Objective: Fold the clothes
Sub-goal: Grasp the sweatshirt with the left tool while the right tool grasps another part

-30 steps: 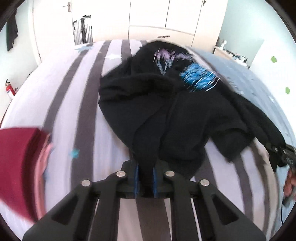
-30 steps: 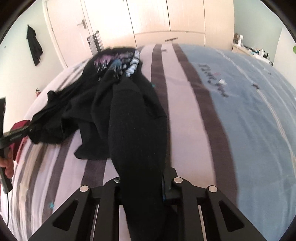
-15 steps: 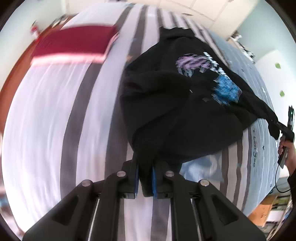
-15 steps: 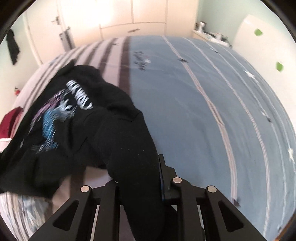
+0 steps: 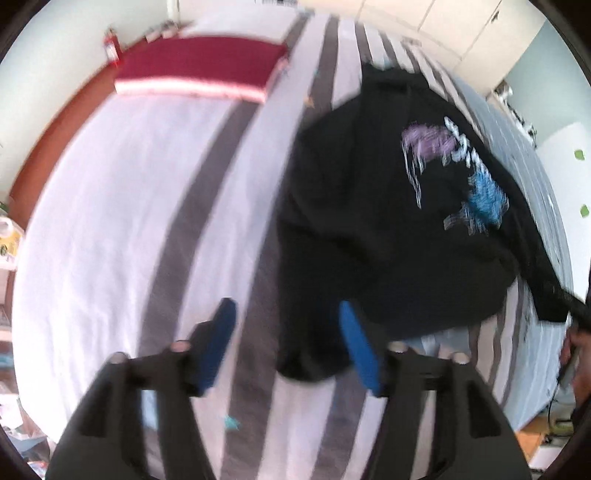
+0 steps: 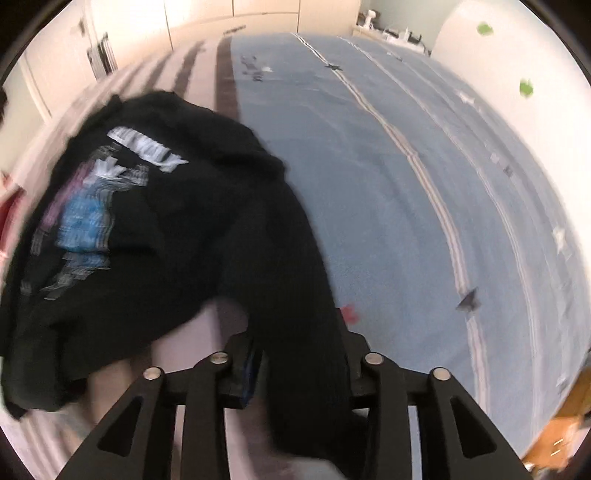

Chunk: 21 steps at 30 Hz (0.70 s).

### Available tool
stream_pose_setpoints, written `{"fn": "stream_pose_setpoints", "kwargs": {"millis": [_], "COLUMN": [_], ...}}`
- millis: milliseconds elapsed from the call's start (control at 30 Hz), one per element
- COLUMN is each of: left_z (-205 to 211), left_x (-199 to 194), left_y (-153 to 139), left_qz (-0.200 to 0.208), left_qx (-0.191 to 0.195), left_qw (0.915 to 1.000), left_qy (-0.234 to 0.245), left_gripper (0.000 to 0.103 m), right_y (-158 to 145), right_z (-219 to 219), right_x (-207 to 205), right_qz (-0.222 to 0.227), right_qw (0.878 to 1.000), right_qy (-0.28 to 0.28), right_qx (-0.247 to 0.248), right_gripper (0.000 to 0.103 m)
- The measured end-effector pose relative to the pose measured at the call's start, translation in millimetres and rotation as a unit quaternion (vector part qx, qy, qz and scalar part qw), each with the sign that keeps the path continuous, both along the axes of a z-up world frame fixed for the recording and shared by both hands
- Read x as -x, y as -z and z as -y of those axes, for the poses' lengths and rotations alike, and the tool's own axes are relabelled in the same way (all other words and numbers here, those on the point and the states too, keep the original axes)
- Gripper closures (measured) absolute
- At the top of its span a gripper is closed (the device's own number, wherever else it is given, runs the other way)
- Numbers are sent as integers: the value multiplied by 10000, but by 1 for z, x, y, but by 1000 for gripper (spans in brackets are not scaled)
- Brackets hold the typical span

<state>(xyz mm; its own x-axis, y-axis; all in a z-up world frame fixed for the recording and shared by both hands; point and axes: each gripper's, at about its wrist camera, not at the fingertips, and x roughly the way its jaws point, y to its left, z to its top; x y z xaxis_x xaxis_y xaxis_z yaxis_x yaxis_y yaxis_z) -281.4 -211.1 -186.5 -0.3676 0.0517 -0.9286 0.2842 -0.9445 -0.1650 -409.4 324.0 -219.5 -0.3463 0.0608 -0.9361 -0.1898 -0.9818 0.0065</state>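
Note:
A black sweatshirt (image 5: 369, 221) with a purple, white and blue print lies spread on the striped bed (image 5: 110, 221). My left gripper (image 5: 286, 308) hovers over its near sleeve end; the jaws are opening. The blue pads (image 5: 218, 343) stand well apart, and the cuff lies loose between them, nearer the right pad. In the right wrist view the sweatshirt (image 6: 184, 229) sits to the left. Its other sleeve runs down between the fingers of my right gripper (image 6: 299, 343), whose jaws are opening too. The fabric covers the right finger.
A folded dark red garment (image 5: 199, 70) lies at the far left corner of the bed. The blue half of the bedcover (image 6: 388, 184) stretches away to the right. A person's hand (image 5: 572, 347) shows at the right edge. White wardrobes (image 6: 258, 11) stand beyond the bed.
Both grippers carried the sleeves sideways across the bed, spreading the sweatshirt print up. The left jaws, shut on the cuff before, now stand wide apart; the right jaws have widened around their sleeve.

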Motion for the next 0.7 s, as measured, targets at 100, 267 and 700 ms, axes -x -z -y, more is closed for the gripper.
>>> {"fn": "stream_pose_setpoints", "kwargs": {"millis": [100,267,700], "left_z": [23,38,41], "left_x": [26,85,138], "left_y": [10,47,95], "left_qz": [-85,37,271], "left_qx": [62,110,332], "left_qw": [9999,9999,9973], "left_qy": [-75,-67,602], "left_gripper": [33,33,83], "right_y": [9,35,52], "right_z": [22,56,61], "right_x": [-17,-16,-7], "right_qz": [23,157,228], "right_qw": [9988,9930,9901], "right_qy": [1,179,617], "right_qx": [491,1158,1237], "right_gripper": [61,55,47]}}
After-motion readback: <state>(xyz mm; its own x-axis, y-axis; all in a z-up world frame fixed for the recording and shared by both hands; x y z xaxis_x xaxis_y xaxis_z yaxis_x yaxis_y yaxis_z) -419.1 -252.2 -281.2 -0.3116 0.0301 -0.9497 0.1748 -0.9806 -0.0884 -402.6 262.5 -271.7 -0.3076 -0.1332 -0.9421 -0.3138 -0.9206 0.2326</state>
